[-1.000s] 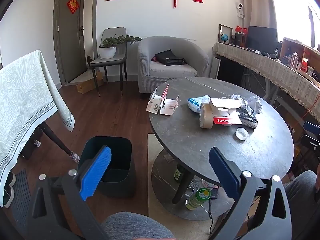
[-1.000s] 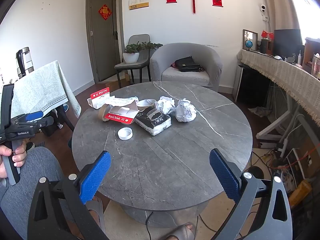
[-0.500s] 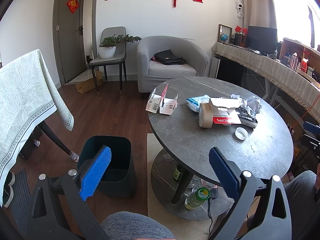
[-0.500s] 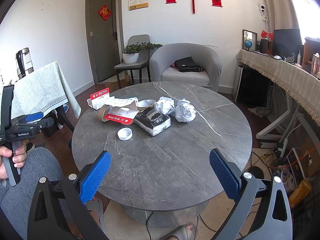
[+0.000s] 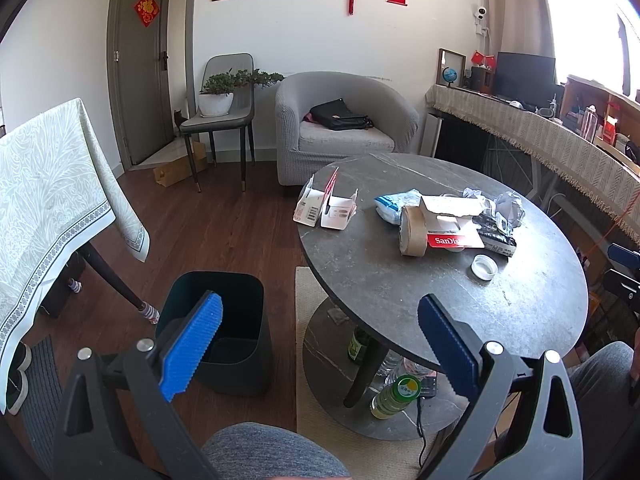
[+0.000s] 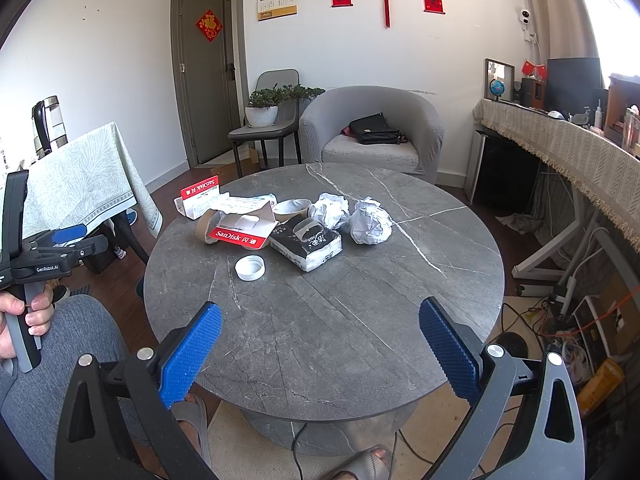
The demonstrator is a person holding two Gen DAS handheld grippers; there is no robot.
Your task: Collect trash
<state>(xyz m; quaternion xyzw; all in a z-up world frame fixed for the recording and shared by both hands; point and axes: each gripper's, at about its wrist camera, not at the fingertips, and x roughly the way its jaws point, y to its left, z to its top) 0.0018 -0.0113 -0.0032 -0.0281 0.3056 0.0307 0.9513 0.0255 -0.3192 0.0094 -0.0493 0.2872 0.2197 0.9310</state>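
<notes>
Trash lies on the round grey table (image 6: 320, 320): a red SanDisk box (image 6: 240, 228), a brown tape roll (image 5: 412, 232), a white cap (image 6: 249, 269), a black-and-white pack (image 6: 308, 244), two crumpled paper balls (image 6: 370, 222), a white and red carton (image 5: 324, 204) and a blue-white wrapper (image 5: 394, 202). A dark bin (image 5: 224, 320) stands on the floor left of the table. My left gripper (image 5: 320, 344) is open and empty, above the bin and the table's edge. My right gripper (image 6: 320, 352) is open and empty over the table's near side.
A grey armchair (image 5: 340, 128) with a black bag stands behind the table. A cloth-covered table (image 5: 52, 188) is at the left. Bottles (image 5: 396, 394) stand on the table's base. A long draped counter (image 6: 568, 152) runs along the right, with cables (image 6: 560, 320) below it.
</notes>
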